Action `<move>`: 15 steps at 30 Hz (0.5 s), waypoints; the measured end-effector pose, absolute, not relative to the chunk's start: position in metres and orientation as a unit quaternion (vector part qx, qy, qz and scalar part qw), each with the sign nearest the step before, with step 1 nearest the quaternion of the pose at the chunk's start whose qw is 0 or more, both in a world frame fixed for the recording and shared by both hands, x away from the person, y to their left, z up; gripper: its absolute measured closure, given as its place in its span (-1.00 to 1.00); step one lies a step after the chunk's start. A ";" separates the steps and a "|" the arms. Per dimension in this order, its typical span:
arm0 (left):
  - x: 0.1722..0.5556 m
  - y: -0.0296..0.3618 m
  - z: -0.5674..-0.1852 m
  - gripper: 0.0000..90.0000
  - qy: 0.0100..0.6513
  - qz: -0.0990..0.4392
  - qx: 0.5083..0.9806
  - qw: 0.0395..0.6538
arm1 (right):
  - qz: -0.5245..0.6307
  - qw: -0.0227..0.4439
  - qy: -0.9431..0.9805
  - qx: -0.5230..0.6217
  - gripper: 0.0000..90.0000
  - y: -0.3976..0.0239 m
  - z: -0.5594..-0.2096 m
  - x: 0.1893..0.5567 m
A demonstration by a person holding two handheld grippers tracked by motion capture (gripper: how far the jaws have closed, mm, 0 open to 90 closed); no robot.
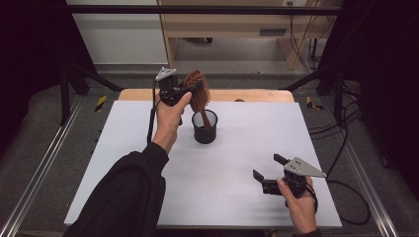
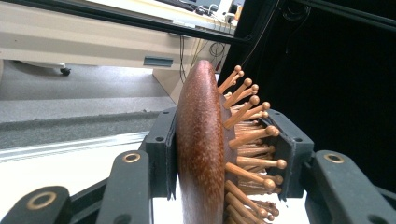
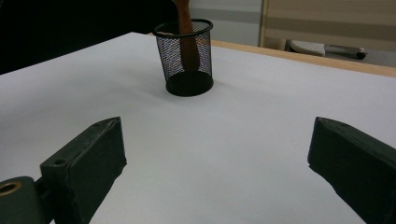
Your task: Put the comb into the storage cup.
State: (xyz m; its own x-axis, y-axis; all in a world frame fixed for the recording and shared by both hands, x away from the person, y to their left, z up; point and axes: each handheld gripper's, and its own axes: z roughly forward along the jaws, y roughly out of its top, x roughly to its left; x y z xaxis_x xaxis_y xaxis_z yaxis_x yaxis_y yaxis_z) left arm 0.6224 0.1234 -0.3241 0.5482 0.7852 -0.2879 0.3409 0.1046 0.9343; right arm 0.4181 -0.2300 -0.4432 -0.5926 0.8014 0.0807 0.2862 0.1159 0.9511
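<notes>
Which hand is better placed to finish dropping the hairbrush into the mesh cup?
Left. The left gripper is clamped on the wooden hairbrush head, with its handle already inside the black mesh cup. The right gripper sits open, low over the white table, well short of the cup.

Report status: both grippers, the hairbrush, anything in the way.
Left gripper shut on hairbrush head, handle down inside mesh cup. Right gripper open, empty, low over the table. Nothing blocking the cup.
</notes>
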 end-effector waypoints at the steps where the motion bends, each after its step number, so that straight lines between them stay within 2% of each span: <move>1: 0.622 0.123 -0.325 0.13 0.437 0.185 0.644 0.601 | 0.542 0.237 0.709 0.384 -0.90 -0.230 -0.443 0.418; 15: 0.622 0.120 -0.331 0.13 0.438 0.177 0.646 0.599 | 0.543 0.234 0.709 0.384 -0.90 -0.230 -0.443 0.418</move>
